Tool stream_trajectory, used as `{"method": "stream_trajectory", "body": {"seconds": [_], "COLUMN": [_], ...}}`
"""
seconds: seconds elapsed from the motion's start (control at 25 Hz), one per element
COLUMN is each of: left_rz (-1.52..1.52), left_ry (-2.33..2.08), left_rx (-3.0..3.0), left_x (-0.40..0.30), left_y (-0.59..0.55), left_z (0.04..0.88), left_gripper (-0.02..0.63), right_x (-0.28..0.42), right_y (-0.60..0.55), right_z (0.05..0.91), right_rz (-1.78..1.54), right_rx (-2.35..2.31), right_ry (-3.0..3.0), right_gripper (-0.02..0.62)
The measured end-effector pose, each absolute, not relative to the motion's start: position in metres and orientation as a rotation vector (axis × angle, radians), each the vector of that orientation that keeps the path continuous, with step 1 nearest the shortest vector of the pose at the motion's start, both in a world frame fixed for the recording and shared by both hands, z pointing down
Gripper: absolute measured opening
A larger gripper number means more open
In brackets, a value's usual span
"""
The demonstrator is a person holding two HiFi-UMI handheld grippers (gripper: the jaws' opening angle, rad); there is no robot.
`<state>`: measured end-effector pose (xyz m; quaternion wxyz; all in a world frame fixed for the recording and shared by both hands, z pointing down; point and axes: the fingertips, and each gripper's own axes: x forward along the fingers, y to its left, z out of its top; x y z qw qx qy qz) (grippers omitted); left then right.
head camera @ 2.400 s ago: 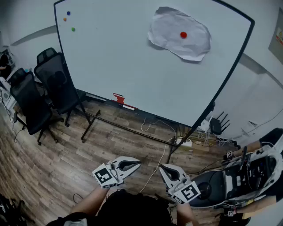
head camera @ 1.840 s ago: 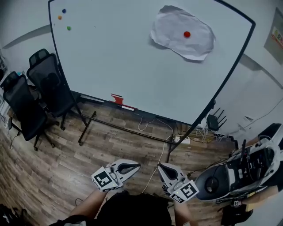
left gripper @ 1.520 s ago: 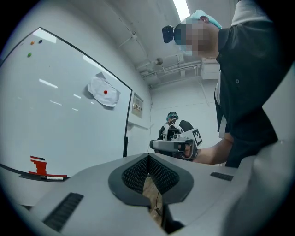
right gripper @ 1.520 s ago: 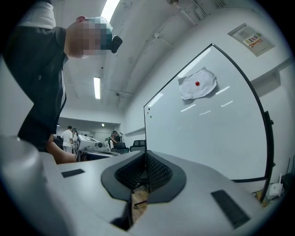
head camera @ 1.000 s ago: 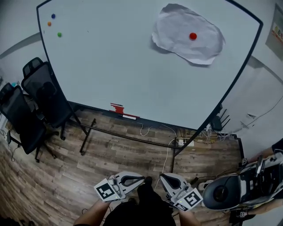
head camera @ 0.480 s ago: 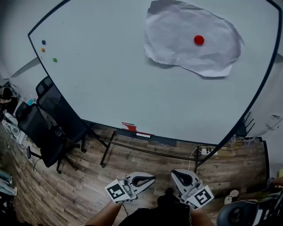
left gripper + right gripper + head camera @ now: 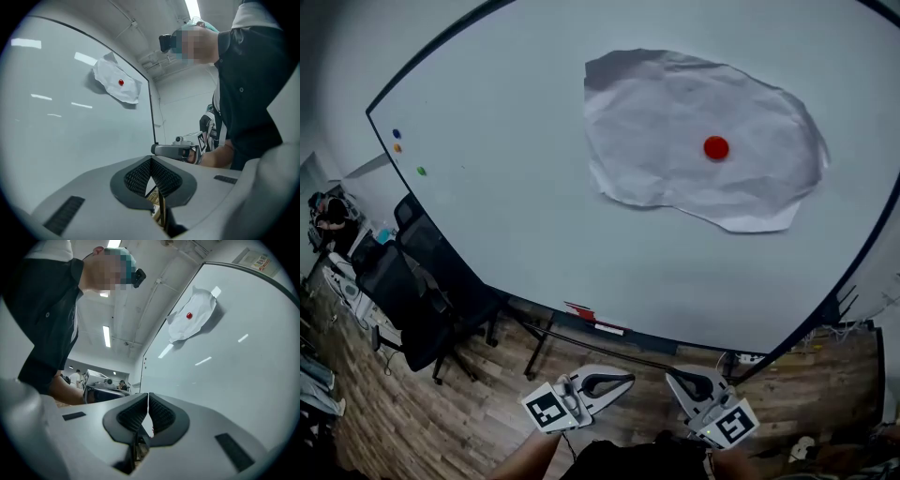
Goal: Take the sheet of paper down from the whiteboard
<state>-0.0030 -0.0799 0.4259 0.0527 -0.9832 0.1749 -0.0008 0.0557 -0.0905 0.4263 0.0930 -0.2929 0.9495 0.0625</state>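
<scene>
Chairs: two black office chairs [image 7: 422, 300] stand at the far left on the wood floor, beside the board's left edge and well apart from the work.
Small magnets: a blue, an orange and a green one [image 7: 421, 171] sit in a loose column near the whiteboard's left edge. They hold nothing, so they look like spares parked out of the way.
Whiteboard: the whiteboard [image 7: 516, 197] stands upright on a floor frame and fills most of the head view. It is bare apart from the magnets and the sheet.
Left gripper: the left gripper [image 7: 623, 380] is held low and near the person, pointing toward the board. Its jaws are pressed together with nothing between them, as suits an approach before any grasp.
Sheet of paper: the sheet of paper [image 7: 656, 141] is crumpled and ragged-edged. It lies flat against the upper right part of the board, high above both grippers and well apart from them.
Red magnet: one red magnet [image 7: 716, 147] sits right of the sheet's middle and is the only thing seen pinning it. The edges are therefore free to lift, and the lower edge looks the easiest to pinch.
Right gripper: the right gripper [image 7: 672, 378] is held just right of the left one and angled inward. Its jaws are also together and empty; either tool must open before it can take the paper or the magnet.
</scene>
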Motion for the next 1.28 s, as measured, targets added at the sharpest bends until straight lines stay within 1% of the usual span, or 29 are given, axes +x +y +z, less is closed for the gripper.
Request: {"method": "stream_trajectory", "body": {"seconds": [0.16, 0.4, 0.56, 0.68, 0.84, 0.96, 1.04, 1.12, 1.2, 1.28], "left_rz": [0.036, 0.034, -0.037, -0.071, -0.082, -0.071, -0.047, -0.035, -0.05, -0.068], "left_ry": [0.503, 0.419, 0.298, 0.25, 0.302, 0.372, 0.414, 0.446, 0.464, 0.481], "left_rx": [-2.983, -2.888, -2.747, -2.613, -2.404, -2.292, -2.236, -2.179, -2.12, -2.073], "left_x": [0.008, 0.01, 0.009, 0.004, -0.005, -0.014, -0.02, -0.023, -0.025, -0.026], "left_y": [-0.104, -0.141, -0.159, -0.167, -0.178, -0.184, -0.185, -0.185, -0.186, -0.189], "left_z": [0.396, 0.346, 0.3, 0.255, 0.195, 0.16, 0.135, 0.113, 0.096, 0.079], "left_gripper": [0.012, 0.012, 0.012, 0.012, 0.012, 0.012, 0.012, 0.012, 0.012, 0.014], "right_x": [0.055, 0.063, 0.074, 0.084, 0.092, 0.088, 0.084, 0.079, 0.076, 0.079], "right_y": [-0.114, -0.147, -0.164, -0.176, -0.186, -0.191, -0.196, -0.199, -0.2, -0.204], "right_z": [0.388, 0.327, 0.278, 0.228, 0.163, 0.136, 0.125, 0.117, 0.108, 0.099], "right_rz": [0.325, 0.557, 0.869, 1.026, 1.311, 1.48, 1.596, 1.729, 1.807, 1.793], "right_rx": [-0.857, -1.039, -1.238, -1.337, -1.526, -1.635, -1.691, -1.724, -1.734, -1.756], "right_ry": [2.761, 2.684, 2.672, 2.64, 2.475, 2.399, 2.357, 2.315, 2.282, 2.281], "right_gripper": [0.02, 0.02, 0.02, 0.02, 0.021, 0.023, 0.042, 0.121, 0.121, 0.121]}}
